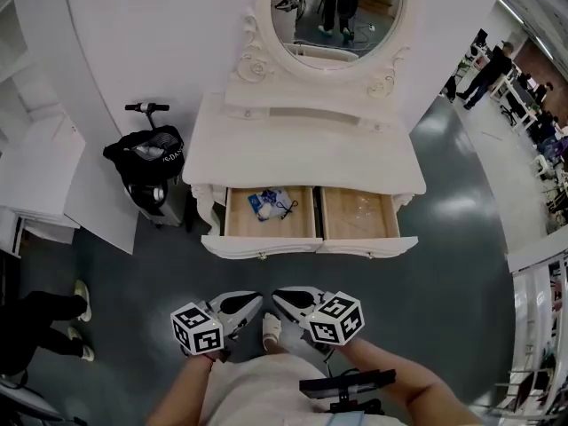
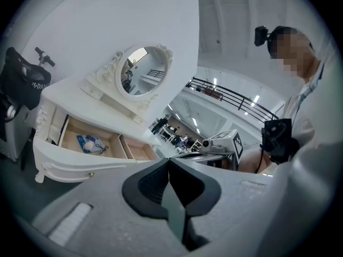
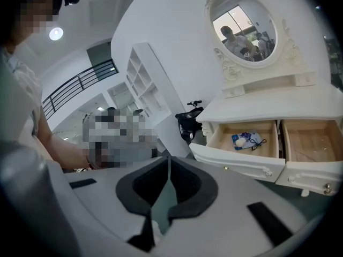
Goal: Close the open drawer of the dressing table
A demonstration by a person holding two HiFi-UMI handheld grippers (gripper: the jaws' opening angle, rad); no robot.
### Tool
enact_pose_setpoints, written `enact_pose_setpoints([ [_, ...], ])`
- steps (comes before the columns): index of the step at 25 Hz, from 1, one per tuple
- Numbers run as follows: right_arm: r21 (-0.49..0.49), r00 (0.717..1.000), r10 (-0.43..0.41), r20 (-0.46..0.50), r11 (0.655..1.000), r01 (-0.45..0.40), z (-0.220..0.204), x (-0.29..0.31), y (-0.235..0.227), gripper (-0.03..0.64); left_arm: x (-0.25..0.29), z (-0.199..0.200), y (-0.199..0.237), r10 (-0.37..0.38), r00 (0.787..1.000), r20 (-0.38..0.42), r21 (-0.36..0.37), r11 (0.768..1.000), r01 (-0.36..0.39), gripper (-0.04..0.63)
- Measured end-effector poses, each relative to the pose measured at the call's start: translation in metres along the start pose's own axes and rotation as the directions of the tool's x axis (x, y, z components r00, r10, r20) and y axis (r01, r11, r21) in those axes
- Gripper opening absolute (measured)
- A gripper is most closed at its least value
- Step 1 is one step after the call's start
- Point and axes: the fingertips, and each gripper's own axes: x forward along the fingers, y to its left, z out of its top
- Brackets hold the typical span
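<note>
Fig.: white carved wooden dressing table (image 1: 302, 162), frame centre. Both light-wood drawers (image 1: 266, 247) pulled out; left one w/ blue packet (image 1: 266, 204). Left gripper (image 1: 256, 302) & right gripper (image 1: 279, 296), lower centre: jaws pressed together, empty, well short of fronts. Closing not begun.

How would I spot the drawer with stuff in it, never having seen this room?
Find the white dressing table under the oval mirror. Two drawers stand open side by side below its top. Yours is the left drawer in the head view, holding a blue-and-white packet; the right drawer shows none.
</note>
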Motion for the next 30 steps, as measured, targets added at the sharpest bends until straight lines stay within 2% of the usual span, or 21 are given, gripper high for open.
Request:
enact_pose_setpoints([
  [6, 0.010, 1.000, -0.002, -0.030, 1.000, 0.003, 0.005, 0.015, -0.030, 0.018, 0.015, 0.005, 0.025, 0.029, 0.999, -0.022, -0.003, 1.000, -0.029, 0.009],
  [11, 0.037, 0.998, -0.026, -0.049, 0.999, 0.028, -0.001, 0.036, -0.042, 0.018, 0.016, 0.001, 0.053, 0.056, 0.997, -0.043, -0.038, 0.998, -0.058, 0.009],
  [17, 0.077, 0.995, -0.098, -0.032, 0.992, 0.100, -0.007, 0.060, -0.053, 0.018, 0.012, -0.009, 0.078, 0.058, 0.996, -0.066, -0.072, 0.995, -0.062, 0.009],
  [24, 0.110, 0.989, -0.140, -0.043, 0.983, 0.144, -0.032, 0.080, -0.072, 0.018, 0.010, -0.026, 0.109, 0.104, 0.991, -0.081, -0.094, 0.989, -0.112, 0.009],
  [26, 0.132, 0.986, -0.157, -0.050, 0.978, 0.162, -0.039, 0.085, -0.081, 0.029, 0.012, -0.032, 0.117, 0.114, 0.989, -0.090, -0.103, 0.987, -0.123, 0.009],
  [30, 0.143, 0.980, -0.186, -0.067, 0.970, 0.194, -0.049, 0.096, -0.099, 0.094, 0.015, -0.039, 0.131, 0.126, 0.987, -0.095, -0.114, 0.984, -0.137, 0.009],
])
